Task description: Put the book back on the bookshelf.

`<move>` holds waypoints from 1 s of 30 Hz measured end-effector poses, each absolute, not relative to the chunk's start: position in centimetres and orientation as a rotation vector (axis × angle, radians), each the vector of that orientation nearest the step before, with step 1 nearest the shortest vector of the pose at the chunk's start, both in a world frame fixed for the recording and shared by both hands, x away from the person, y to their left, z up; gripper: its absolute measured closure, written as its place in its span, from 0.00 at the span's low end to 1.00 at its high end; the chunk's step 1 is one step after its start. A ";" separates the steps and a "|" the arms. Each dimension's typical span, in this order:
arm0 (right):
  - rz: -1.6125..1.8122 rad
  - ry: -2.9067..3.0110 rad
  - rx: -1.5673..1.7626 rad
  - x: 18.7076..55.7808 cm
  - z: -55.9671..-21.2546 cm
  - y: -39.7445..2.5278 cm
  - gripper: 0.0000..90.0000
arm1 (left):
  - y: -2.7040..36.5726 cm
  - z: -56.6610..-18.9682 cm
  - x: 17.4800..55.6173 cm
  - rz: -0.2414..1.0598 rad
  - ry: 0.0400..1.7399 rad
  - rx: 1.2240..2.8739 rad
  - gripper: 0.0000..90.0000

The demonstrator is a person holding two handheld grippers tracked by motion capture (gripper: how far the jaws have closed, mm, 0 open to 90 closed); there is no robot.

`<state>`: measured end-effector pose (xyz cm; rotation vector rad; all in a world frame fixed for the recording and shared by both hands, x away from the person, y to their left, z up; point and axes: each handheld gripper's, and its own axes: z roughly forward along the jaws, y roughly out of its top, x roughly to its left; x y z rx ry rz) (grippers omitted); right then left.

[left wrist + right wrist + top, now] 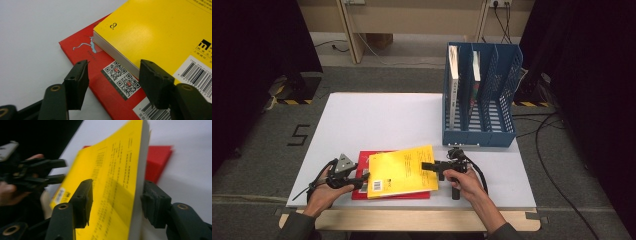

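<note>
A yellow book (402, 170) lies askew on a red book (360, 161) near the front edge of the white table (377, 120). My right gripper (428, 166) is open with its jaws astride the yellow book's right edge. In the right gripper view the yellow book (110, 170) stands tilted between the jaws of the right gripper (117, 200), one jaw over the cover, the other against its underside, with the red book (157, 160) behind. My left gripper (364, 180) is open at the books' left side. Its jaws (113, 75) straddle the yellow book's corner (162, 30) above the red cover (82, 50).
A blue file rack (512, 65) stands at the back right of the table with a white book (453, 75) and another upright in its left slots. The table's wooden front edge (412, 220) lies just below the books. Cables run over the floor on the right.
</note>
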<state>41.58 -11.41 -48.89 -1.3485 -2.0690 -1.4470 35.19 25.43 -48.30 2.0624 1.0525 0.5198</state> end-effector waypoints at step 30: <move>-1.433 -2.446 -1.065 42.4 -40.2 -9.7 0.80 | 30.6 -49.2 36.2 0.569 1.254 1.965 0.17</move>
